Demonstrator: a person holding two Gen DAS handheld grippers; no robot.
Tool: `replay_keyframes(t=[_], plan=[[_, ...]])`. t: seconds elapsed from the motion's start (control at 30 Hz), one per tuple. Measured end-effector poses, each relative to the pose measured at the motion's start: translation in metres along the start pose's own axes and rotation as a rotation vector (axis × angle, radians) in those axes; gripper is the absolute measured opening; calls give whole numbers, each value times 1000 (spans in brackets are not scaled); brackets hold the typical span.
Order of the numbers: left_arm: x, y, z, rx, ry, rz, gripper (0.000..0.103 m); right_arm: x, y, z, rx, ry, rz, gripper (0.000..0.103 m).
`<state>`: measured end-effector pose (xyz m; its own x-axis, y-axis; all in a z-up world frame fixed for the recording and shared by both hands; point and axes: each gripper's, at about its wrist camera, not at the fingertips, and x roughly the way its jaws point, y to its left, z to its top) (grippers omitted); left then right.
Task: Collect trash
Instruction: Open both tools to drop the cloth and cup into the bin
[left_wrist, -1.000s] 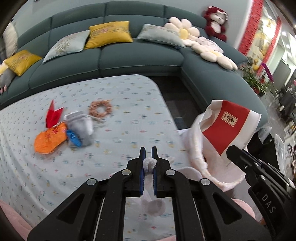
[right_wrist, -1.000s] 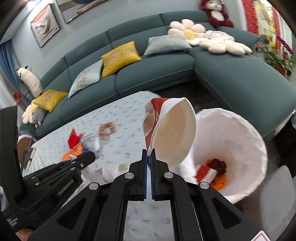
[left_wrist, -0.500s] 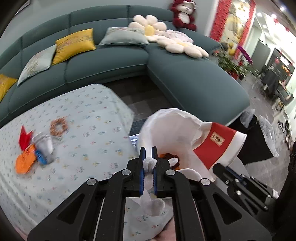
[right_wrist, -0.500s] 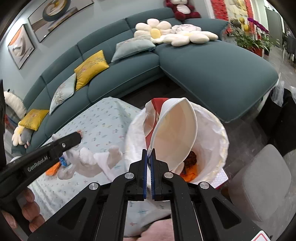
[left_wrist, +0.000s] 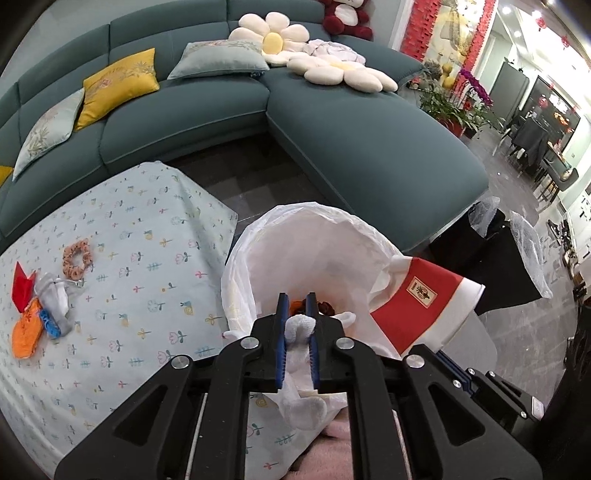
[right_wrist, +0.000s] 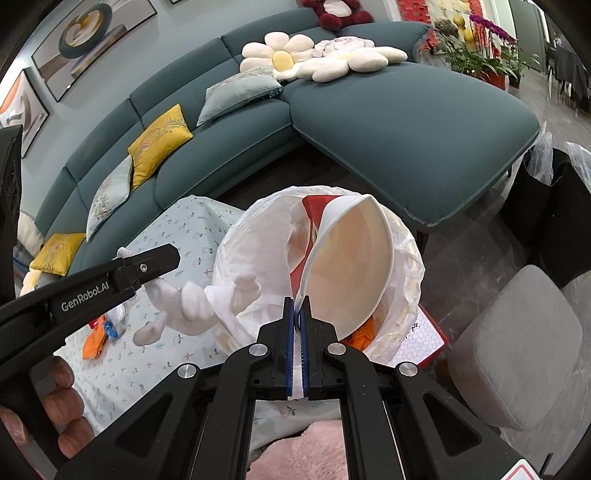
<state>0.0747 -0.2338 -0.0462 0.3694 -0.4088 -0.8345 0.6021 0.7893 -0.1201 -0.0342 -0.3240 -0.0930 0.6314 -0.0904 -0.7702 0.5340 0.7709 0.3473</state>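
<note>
My left gripper (left_wrist: 297, 301) hovers over the white-lined trash bin (left_wrist: 306, 210). A crumpled white tissue (left_wrist: 301, 328) sits between its blue pads, touching both, and the jaws are opening. My right gripper (right_wrist: 296, 305) is shut on the rim of a red-and-white paper bowl (right_wrist: 347, 266), tilted on its side over the same bin (right_wrist: 258, 218). Orange and dark scraps lie inside the bin (left_wrist: 314, 304). In the right wrist view the tissue (right_wrist: 192, 302) hangs from the left gripper's fingers (right_wrist: 162, 258) at the bin's left rim. The bowl (left_wrist: 421, 299) shows red on the outside.
On the patterned tablecloth (left_wrist: 147, 229) lie an orange wrapper (left_wrist: 26, 332), a red paper (left_wrist: 22, 288), a white wad (left_wrist: 51, 295) and a scrunchie (left_wrist: 75, 258). A teal sofa (left_wrist: 369, 140) wraps behind. A grey stool (right_wrist: 517, 350) and black bags (left_wrist: 491, 266) stand on the right.
Both grippers have swung from above the table to above the bin, carrying the tissue and the bowl. The left jaws stand slightly wider apart than before.
</note>
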Motion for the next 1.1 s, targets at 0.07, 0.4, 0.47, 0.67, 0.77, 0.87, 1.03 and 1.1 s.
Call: replay_keyframes(t=[0.07,0.4,0.47,0.67,0.77,0.87,1.03,1.1], plan=[[2,1,0,-9,0,11,16,1,-2,-1,4,4,0,4],[-6,17,-2,-60,-37,48,52,7,4,2,-9,12,7,4],[-7,18,-2,-60,-40,53,52,9,7,4,-13,15,9,4],[-7,26,-5,-67,-39,73,52,13,13,6,-30,23,19,4],[-7,31,-7,-74,-39,82,52,16,19,6,-46,27,21,4],[-8,36,-8,-80,-39,96,52,18,25,8,-65,28,19,4],[-8,46,-10,-102,-37,114,54,18,34,12,-84,15,9,7],[-9,50,-11,-110,-33,120,54,17,36,13,-87,13,10,7]])
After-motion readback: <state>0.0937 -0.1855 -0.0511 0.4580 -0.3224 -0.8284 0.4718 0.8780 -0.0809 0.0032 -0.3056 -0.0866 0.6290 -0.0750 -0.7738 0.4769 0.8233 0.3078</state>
